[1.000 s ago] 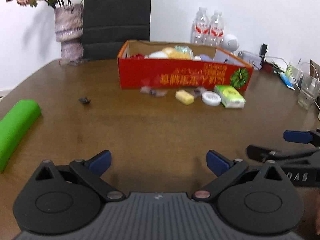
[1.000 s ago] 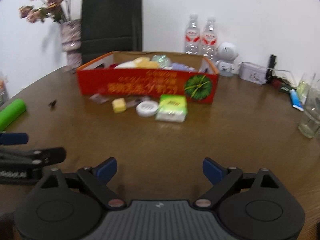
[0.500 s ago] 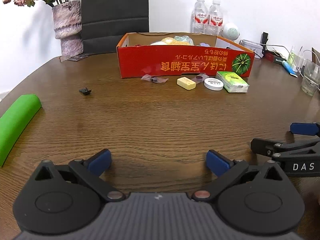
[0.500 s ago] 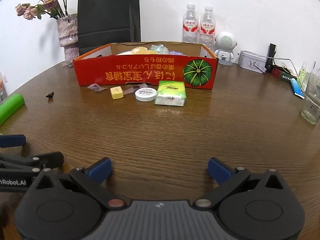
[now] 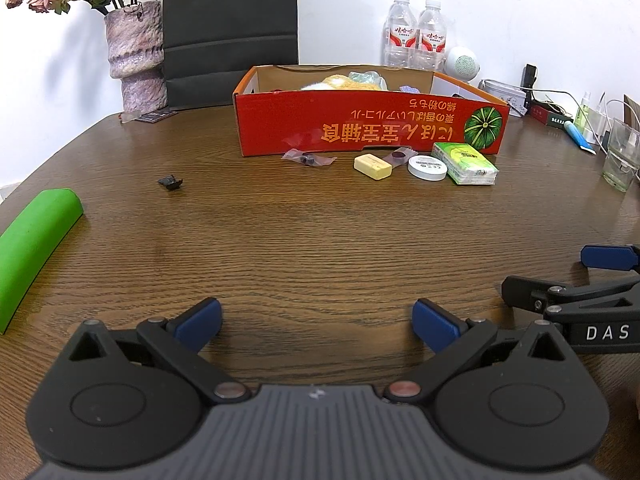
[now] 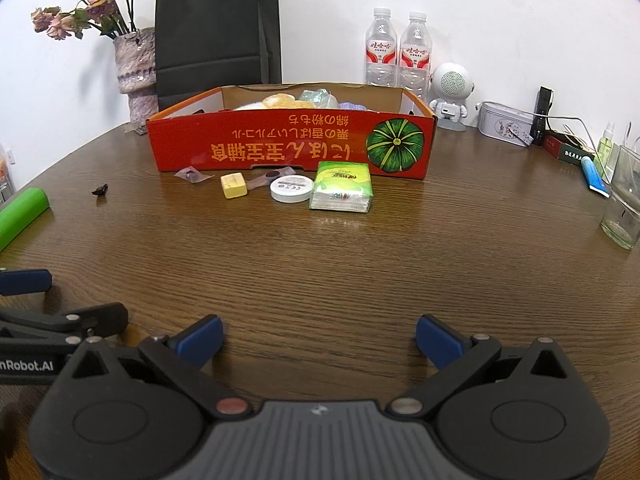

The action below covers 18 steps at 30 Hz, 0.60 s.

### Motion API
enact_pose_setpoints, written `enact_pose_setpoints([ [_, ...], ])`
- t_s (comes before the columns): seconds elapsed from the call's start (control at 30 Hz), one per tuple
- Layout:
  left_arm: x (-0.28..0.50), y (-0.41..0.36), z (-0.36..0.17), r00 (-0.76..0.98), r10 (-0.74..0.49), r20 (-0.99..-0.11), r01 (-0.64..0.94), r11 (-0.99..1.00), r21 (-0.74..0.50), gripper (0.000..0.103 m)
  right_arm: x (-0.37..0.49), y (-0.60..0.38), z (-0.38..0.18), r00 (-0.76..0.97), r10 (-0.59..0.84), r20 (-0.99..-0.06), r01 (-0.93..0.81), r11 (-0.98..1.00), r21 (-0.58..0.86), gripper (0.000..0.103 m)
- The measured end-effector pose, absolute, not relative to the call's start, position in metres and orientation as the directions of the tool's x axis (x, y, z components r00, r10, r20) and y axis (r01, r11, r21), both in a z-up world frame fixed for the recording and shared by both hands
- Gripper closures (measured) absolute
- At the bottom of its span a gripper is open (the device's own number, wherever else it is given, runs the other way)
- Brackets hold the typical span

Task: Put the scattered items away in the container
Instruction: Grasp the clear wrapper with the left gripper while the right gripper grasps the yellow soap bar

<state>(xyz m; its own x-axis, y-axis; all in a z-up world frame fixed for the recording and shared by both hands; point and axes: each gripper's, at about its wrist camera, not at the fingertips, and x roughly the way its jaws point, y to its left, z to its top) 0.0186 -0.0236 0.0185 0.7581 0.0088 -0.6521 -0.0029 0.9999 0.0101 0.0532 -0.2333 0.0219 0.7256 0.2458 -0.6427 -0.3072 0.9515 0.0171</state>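
Box (image 6: 280,148), red, seemingly part-filled

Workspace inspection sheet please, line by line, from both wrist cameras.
Surface: brown wooden table.
Job's things: red box partly filled; in front of it a yellow block, white round tin, green tissue pack, two small wrappers.
Clutter: green roll, small black piece, drinking glass.
Grippers: left gripper and right gripper open, empty.
Cables: wires at far right.
Surroundings: vase, black bag, two bottles.
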Motion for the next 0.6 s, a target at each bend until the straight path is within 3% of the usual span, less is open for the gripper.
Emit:
enact_pose_setpoints([
  [0.43, 0.023, -0.021, 0.020, 0.760, 0.025, -0.650, -0.030, 1.000, 0.004, 0.000, 0.053, -0.234, 0.022, 0.725, 0.249, -0.642, -0.309, 0.951, 0.020, 0.000],
  [0.6, 0.055, -0.004, 0.047, 0.806, -0.004, -0.592, -0.008, 1.000, -0.017, 0.000, 0.067, -0.235, 0.038, 0.708, 0.263, -0.655, -0.316, 0.948, 0.039, 0.003],
])
